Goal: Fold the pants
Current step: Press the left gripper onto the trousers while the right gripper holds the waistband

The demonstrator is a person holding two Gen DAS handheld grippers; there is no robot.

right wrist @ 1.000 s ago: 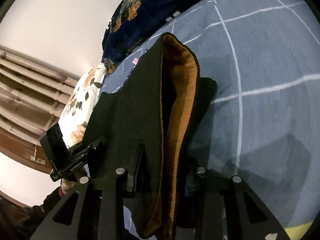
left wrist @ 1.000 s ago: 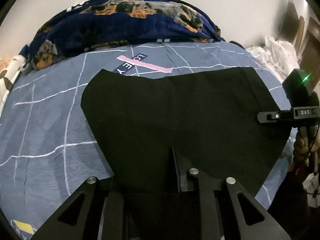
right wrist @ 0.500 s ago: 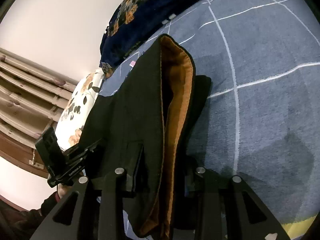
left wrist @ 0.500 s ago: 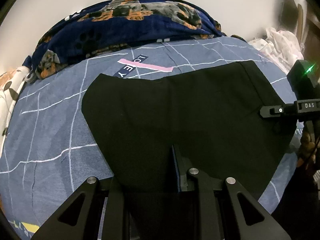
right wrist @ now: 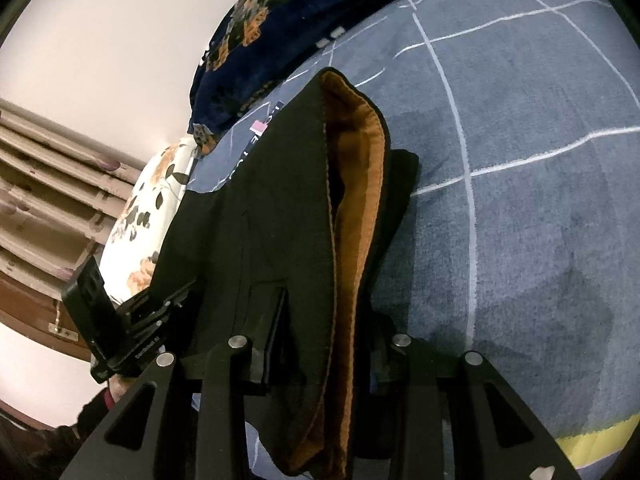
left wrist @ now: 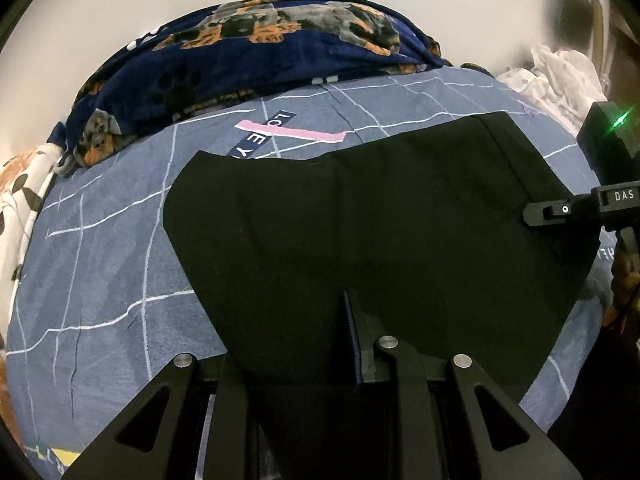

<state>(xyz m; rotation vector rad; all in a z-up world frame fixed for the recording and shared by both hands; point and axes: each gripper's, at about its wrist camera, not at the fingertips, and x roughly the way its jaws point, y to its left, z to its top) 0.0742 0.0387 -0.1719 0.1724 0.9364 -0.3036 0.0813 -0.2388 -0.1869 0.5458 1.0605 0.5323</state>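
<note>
I have the black pants [left wrist: 360,220] spread across the blue grid-lined bedsheet [left wrist: 100,264], their far edge reaching toward the dog-print blanket [left wrist: 248,56] heaped at the head of the bed. My left gripper [left wrist: 320,344] is pinched narrow on the near edge of the cloth, which drapes over its fingers. My right gripper [right wrist: 320,344] is clamped on the other end, where the fabric bunches upright and shows an orange lining [right wrist: 356,208]. From the left wrist I see the right gripper at the pants' right edge near the bed's side; from the right wrist the left gripper sits by the floral pillow [right wrist: 148,208]. I think a white heap of laundry [left wrist: 560,76] lies past the bed's far right corner, though it is blurred.
</note>
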